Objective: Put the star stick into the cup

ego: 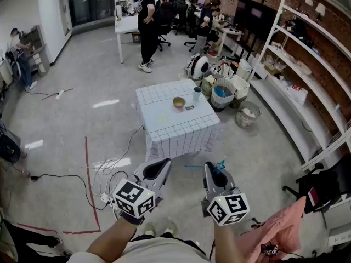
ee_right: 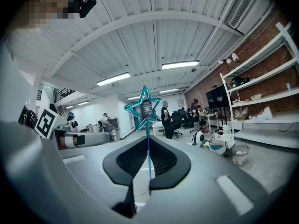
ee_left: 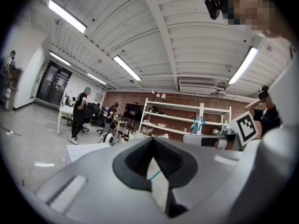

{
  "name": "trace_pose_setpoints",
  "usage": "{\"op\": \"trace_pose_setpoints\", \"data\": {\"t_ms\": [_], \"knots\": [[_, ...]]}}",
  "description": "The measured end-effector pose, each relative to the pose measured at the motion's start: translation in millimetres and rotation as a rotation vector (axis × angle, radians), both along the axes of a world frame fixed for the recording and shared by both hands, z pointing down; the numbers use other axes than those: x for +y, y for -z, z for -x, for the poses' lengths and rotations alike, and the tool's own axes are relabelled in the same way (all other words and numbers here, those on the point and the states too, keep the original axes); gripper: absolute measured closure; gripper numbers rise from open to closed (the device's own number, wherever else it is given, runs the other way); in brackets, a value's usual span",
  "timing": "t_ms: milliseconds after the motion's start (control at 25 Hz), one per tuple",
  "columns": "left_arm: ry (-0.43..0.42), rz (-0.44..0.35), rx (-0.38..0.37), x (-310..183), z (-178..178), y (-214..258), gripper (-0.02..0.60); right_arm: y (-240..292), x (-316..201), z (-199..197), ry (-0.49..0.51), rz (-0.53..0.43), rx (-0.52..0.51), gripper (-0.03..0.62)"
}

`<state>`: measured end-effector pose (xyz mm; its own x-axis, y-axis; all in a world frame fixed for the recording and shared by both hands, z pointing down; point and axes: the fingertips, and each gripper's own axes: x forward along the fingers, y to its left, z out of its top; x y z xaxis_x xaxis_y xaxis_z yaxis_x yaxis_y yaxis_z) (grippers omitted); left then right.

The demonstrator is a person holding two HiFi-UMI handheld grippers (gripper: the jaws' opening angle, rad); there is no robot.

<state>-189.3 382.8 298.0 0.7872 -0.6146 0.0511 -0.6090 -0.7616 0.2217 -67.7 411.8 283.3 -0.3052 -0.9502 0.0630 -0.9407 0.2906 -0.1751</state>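
My right gripper (ego: 211, 167) (ee_right: 147, 140) is shut on the thin teal stick of the star stick. Its blue star (ee_right: 144, 108) (ego: 220, 165) stands just beyond the jaw tips and also shows in the left gripper view (ee_left: 198, 123). My left gripper (ego: 161, 164) (ee_left: 152, 140) is beside it, with its jaws together and nothing held. Both hang low in front of me, well short of the table (ego: 178, 129), which has a checked cloth. On its far side stands a pale cup (ego: 197, 94), with a tan bowl (ego: 179, 102) to its left.
White shelves (ego: 307, 64) line the brick wall on the right, with bins and baskets (ego: 224, 92) on the floor beside the table. Cables (ego: 104, 169) and a red tape line (ego: 88, 169) run across the floor at left. People stand and sit at desks (ego: 148, 26) far back.
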Motion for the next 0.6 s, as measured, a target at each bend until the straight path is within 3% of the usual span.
{"op": "trace_pose_setpoints", "data": {"t_ms": [600], "knots": [[0.006, 0.002, -0.010, -9, -27, 0, 0.575, 3, -7, -27, 0.021, -0.011, -0.036, 0.566]]}}
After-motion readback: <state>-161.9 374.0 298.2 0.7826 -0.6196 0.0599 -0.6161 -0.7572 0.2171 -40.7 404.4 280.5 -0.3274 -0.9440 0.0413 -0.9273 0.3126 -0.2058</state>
